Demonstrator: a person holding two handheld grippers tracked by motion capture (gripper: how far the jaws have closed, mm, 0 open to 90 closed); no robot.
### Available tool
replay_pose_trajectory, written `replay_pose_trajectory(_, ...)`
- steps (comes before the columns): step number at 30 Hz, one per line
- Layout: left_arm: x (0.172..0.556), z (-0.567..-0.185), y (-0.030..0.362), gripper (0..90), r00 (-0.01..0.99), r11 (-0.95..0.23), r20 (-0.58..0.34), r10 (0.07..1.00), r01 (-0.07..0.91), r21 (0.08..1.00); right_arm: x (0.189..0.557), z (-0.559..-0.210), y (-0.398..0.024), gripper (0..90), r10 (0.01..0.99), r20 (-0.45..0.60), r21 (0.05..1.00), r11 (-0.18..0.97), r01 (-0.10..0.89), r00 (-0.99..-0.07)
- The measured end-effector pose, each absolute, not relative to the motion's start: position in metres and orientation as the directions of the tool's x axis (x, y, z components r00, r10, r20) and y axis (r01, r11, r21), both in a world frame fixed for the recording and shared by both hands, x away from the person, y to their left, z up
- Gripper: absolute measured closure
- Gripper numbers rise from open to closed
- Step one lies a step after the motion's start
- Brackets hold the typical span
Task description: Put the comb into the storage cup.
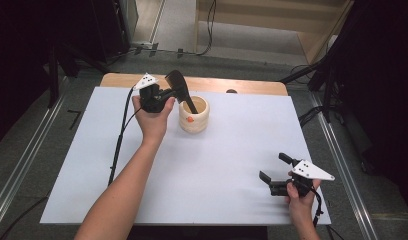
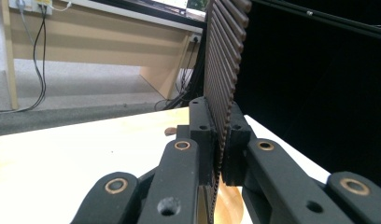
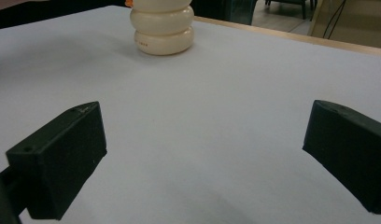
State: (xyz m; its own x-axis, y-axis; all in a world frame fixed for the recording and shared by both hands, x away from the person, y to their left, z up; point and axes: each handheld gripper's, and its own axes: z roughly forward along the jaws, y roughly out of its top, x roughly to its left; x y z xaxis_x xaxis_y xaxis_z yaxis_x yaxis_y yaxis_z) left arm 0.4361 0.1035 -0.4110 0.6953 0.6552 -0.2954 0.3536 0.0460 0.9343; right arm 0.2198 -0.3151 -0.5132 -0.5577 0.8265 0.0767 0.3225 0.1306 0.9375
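1. Table (image 1: 272,89): light wood top, bare along the far edge beyond the fingers.
2. White sheet (image 1: 232,150): covers the table surface beneath the fingers.
3. Floor (image 1: 37,150): grey, with metal rails (image 1: 342,160) on both sides.
4. Wooden furniture (image 2: 100,42): pale panels beyond the table; cables (image 2: 39,56) hang before it.
5. Surroundings: dark at left and right.

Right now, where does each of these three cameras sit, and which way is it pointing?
High view: above the person's side, looking forward and down on the table; both forearms, left gripper and right gripper show.
Left gripper view: rides the left gripper, looking along jaws shut on a comb.
Right gripper view: rides the right gripper, low over the table, facing the cup between open jaws.
Shared: the high and right gripper views both show the cup.
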Motion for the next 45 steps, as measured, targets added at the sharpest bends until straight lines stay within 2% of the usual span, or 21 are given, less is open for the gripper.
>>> replay_pose_trajectory(45,0.443,-0.443,0.101,85.0,0.659,0.067,-0.373,0.653,0.441,0.895,0.220,-0.513,-0.314,0.0,0.827,0.068,0.937,0.140,0.321,-0.559)
